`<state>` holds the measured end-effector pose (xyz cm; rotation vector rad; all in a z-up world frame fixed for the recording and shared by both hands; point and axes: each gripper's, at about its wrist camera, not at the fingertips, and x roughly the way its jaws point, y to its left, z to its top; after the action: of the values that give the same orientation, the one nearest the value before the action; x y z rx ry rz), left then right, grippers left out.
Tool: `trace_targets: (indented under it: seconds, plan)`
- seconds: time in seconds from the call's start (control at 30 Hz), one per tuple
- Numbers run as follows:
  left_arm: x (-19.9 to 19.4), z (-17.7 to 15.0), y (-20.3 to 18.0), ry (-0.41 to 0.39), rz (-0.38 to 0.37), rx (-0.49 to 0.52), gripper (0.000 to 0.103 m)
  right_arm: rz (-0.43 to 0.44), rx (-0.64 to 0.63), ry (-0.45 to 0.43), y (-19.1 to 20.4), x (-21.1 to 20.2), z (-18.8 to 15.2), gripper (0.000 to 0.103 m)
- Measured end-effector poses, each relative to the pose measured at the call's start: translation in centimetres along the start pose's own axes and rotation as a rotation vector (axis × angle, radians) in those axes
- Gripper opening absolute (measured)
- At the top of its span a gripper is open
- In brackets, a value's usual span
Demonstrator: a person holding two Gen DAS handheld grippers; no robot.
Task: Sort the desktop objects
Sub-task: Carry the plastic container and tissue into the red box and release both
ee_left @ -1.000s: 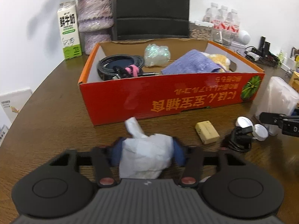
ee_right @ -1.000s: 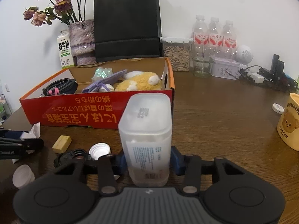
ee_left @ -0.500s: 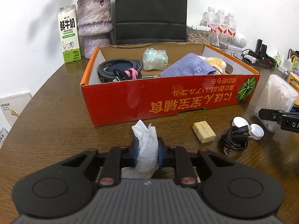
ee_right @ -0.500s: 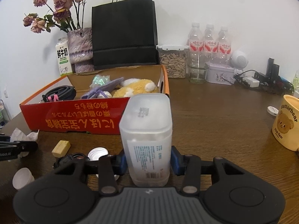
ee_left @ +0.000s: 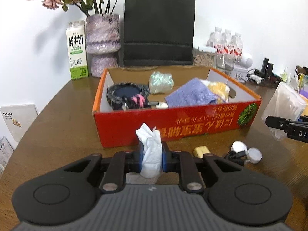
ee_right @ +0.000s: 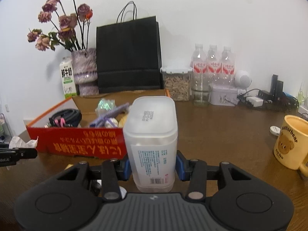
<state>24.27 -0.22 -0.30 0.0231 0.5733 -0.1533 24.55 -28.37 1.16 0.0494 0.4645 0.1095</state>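
We see the left gripper (ee_left: pixel 151 158) clenched on a crumpled white tissue (ee_left: pixel 151 154), the right gripper (ee_right: pixel 153 166) grasping an upright translucent plastic container (ee_right: pixel 152 142); the open red cardboard box (ee_left: pixel 173 123) lies just ahead of both.

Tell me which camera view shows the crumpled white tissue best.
The left wrist view: the crumpled white tissue sits centred and close, pinched between the left gripper pads. The right wrist view shows only a small bit of it at the far left edge, above that gripper's finger.
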Motion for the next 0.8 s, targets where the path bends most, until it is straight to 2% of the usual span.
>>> trace_targets:
  seconds: [0.4,0.57,0.8]
  plan:
    - [-1.8,5.8,-1.0,-0.157,-0.022,0.042,0.018,0.036,-0.055,-0.101,2.5,-0.5,5.1,0.043]
    - [-1.0,7.6,-1.6,-0.195,-0.044,0.037,0.018,0.074,-0.054,-0.148,4.7,0.7,7.6,0.043]
    - [1.0,10.0,-1.7,-0.255,-0.023,0.001,0.018,0.120,-0.004,-0.171,6.8,3.6,10.0,0.043]
